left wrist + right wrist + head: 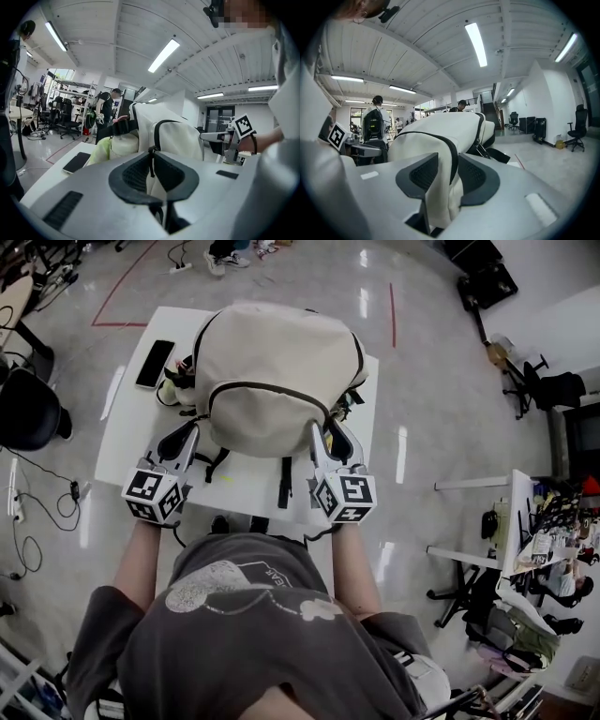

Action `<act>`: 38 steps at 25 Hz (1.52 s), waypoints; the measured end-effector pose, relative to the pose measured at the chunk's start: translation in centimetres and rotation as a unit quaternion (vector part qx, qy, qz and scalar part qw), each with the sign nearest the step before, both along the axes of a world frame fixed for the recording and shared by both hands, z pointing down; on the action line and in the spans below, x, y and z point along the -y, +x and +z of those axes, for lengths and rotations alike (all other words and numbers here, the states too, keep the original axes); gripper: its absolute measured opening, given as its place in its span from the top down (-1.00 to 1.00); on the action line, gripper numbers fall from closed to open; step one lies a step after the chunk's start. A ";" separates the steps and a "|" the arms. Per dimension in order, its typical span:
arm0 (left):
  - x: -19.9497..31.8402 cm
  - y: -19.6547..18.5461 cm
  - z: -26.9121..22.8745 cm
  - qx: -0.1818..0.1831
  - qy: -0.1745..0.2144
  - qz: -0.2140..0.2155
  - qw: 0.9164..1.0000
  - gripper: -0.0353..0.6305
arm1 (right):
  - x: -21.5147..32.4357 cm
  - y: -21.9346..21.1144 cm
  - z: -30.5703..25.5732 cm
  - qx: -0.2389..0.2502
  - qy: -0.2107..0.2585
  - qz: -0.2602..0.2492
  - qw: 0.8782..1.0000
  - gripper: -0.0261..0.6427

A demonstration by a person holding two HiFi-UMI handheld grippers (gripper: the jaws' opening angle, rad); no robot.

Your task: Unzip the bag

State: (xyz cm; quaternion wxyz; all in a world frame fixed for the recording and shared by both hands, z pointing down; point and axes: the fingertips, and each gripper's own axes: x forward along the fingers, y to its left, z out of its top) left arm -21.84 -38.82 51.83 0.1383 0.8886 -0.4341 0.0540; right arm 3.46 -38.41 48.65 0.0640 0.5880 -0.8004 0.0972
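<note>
A cream backpack [267, 371] with black zippers lies on the white table [127, 442]. My left gripper [186, 442] is at its near left corner. In the left gripper view the jaws [151, 177] stand close together, pinching the black zipper pull [151, 159], with the backpack [173, 136] just behind. My right gripper [328, 442] is at the near right corner. In the right gripper view a fold of the backpack [440, 136] with its zipper line stands between the pads of that gripper [447, 174], which sit apart and do not squeeze it.
A black phone [155, 363] lies on the table's far left, beside a yellow-green item [173, 390] tucked against the bag. A black chair [28, 413] stands left of the table, and a cluttered desk [520, 521] to the right. People stand further back in the room.
</note>
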 end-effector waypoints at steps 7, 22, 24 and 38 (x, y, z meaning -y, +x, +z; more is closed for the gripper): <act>0.3 0.9 -2.4 -0.009 0.014 0.002 1.000 0.78 | 0.7 -0.1 0.1 0.001 -0.003 -0.013 1.000 0.56; 2.4 1.4 -5.6 -0.051 0.016 -0.013 0.998 0.78 | 0.8 -0.1 0.0 -0.005 0.001 -0.031 1.000 0.68; 2.8 1.6 -6.1 -0.046 0.021 -0.008 0.999 0.78 | 0.7 -0.1 0.1 -0.004 0.003 -0.028 1.000 0.69; 5.4 3.5 -9.5 -0.052 0.041 0.017 0.998 0.78 | 0.8 -0.1 0.3 0.003 0.006 -0.029 1.000 0.71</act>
